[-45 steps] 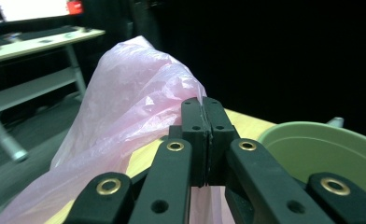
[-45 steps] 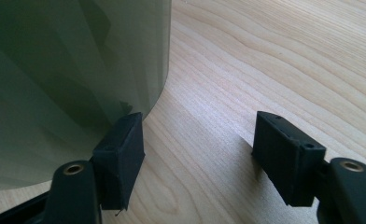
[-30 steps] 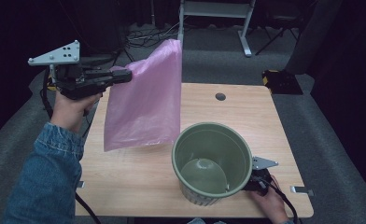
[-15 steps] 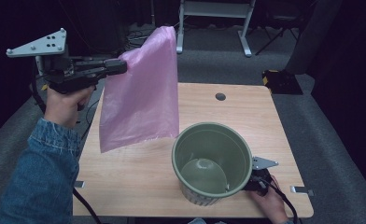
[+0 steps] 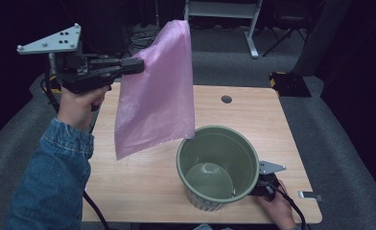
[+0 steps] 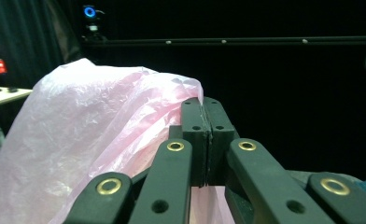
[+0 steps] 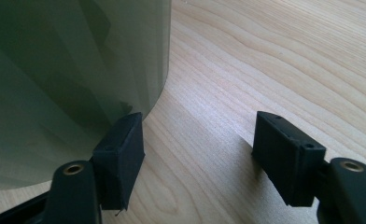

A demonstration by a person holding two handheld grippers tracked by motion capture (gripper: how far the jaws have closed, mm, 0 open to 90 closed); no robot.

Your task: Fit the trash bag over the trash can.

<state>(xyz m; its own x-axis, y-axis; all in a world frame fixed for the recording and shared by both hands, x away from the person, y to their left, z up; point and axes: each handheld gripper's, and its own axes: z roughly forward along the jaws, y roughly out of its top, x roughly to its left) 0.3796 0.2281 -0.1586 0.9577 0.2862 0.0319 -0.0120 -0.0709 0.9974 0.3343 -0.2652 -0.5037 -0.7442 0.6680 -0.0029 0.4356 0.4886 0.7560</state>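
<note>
Left tongs [image 5: 137,66] pinch pink bag [image 5: 157,91] above table [image 5: 128,191]; right tongs [image 7: 197,144] gape, one touching bin [image 5: 217,165].

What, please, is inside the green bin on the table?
The bin looks empty: bare inner wall and part of its pale floor show. The near rim hides the rest of the floor.

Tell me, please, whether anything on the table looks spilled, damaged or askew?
Nothing stands out. The green bin stands upright on the table, and the pink bag hangs whole from the left hand-held gripper.
</note>
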